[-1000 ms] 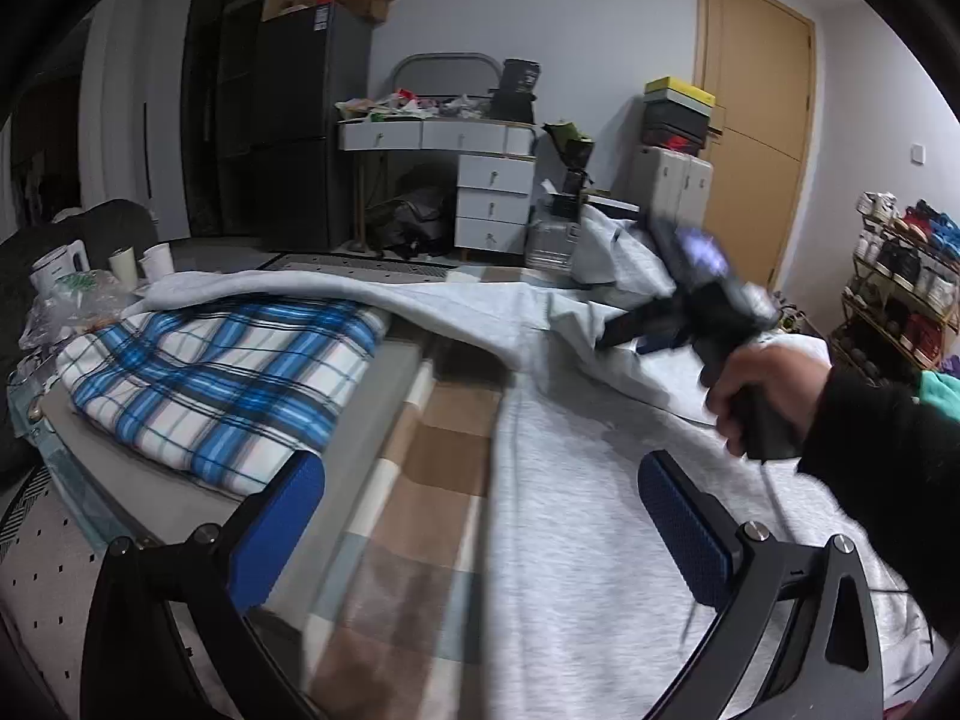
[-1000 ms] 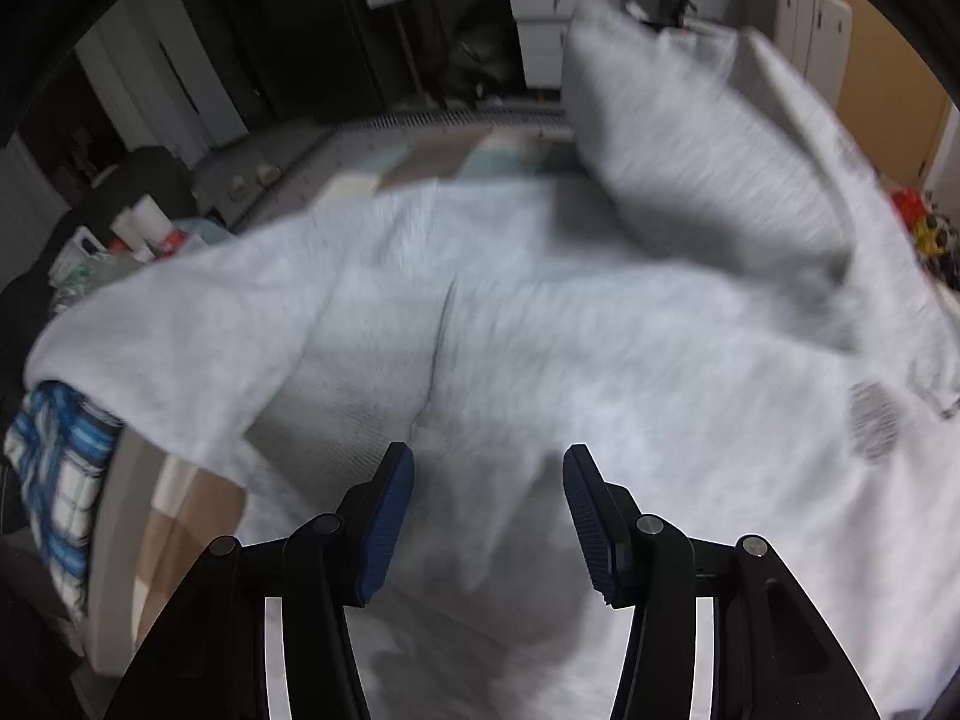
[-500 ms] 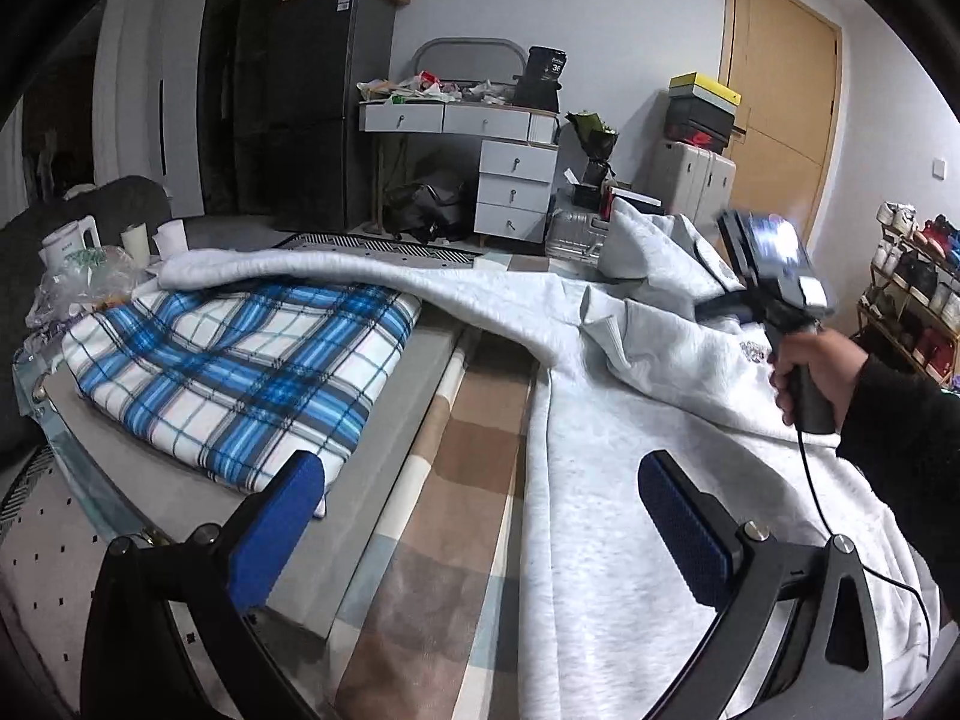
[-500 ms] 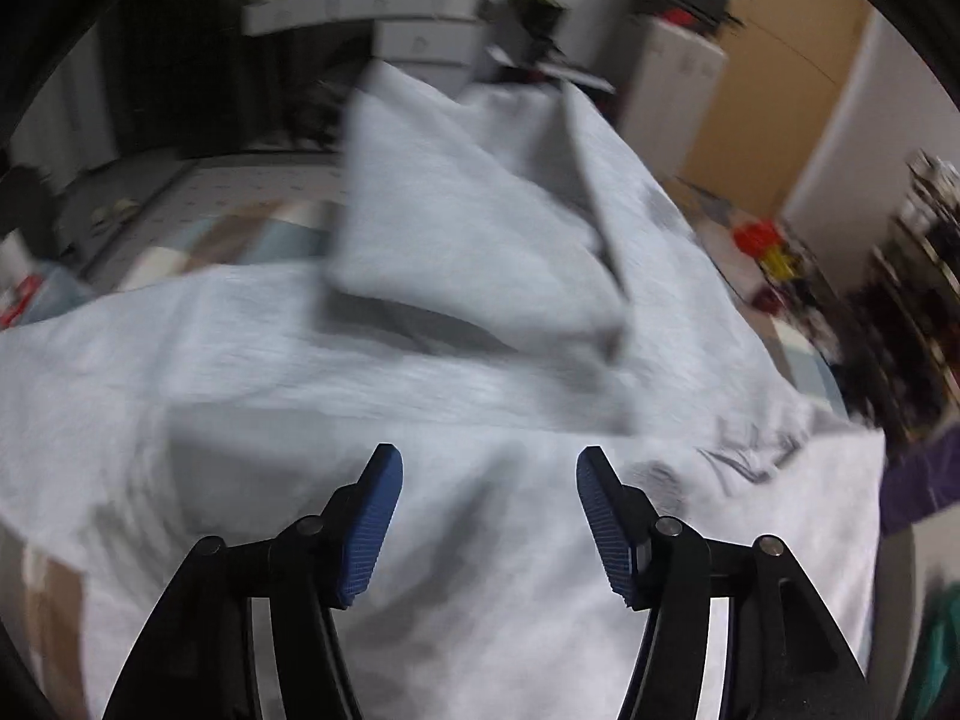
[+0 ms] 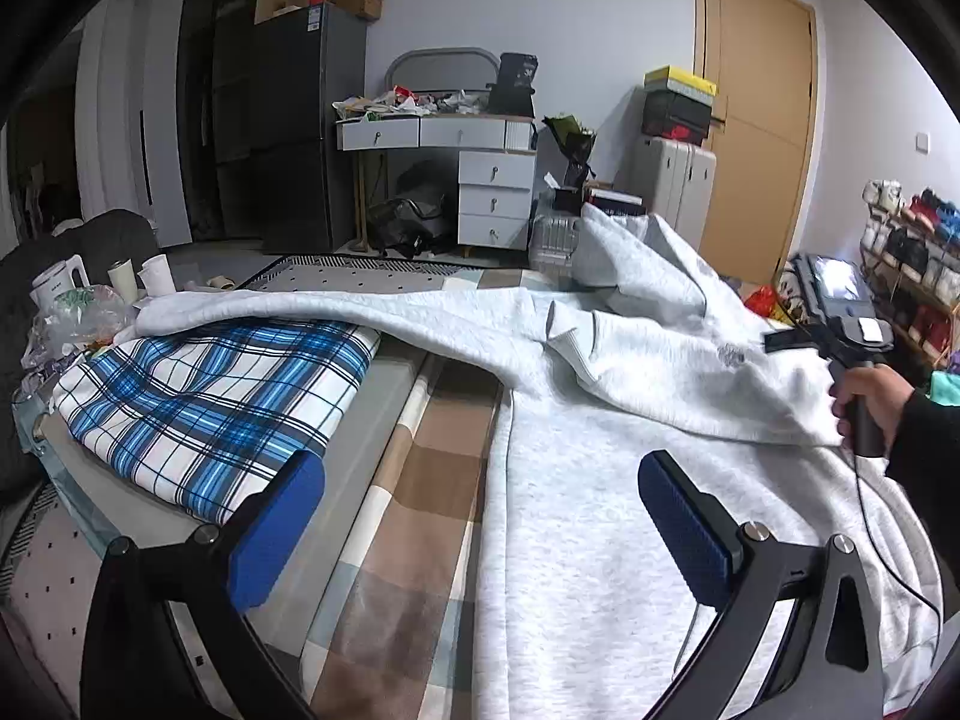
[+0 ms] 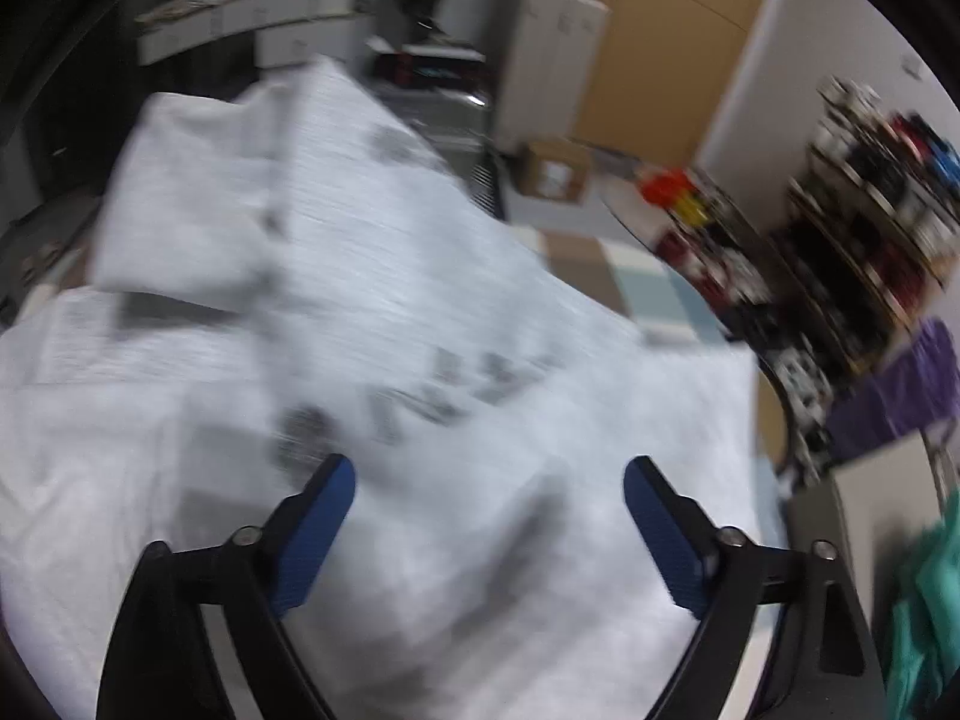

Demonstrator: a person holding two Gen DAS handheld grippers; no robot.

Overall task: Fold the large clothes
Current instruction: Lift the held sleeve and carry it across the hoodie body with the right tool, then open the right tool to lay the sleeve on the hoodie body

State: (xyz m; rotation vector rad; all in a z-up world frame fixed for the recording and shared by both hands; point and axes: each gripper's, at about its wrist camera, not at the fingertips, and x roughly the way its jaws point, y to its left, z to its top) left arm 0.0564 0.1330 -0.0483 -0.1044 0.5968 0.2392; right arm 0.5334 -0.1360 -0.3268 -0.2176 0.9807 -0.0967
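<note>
Two tools stand apart and empty; the right tool (image 6: 489, 531) is opening over the grey sweatshirt (image 5: 600, 540); seize its near edge squarely, while the left tool (image 5: 480, 534) pins flat.

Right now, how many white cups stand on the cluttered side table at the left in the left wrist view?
2: one white cup beside the kettle, the other cup just right of it. Clutter may hide more.

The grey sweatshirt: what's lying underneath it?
Under the grey sweatshirt lies a brown checked blanket; one sleeve drapes over the blue plaid cloth. Anything beneath its middle is hidden.
</note>
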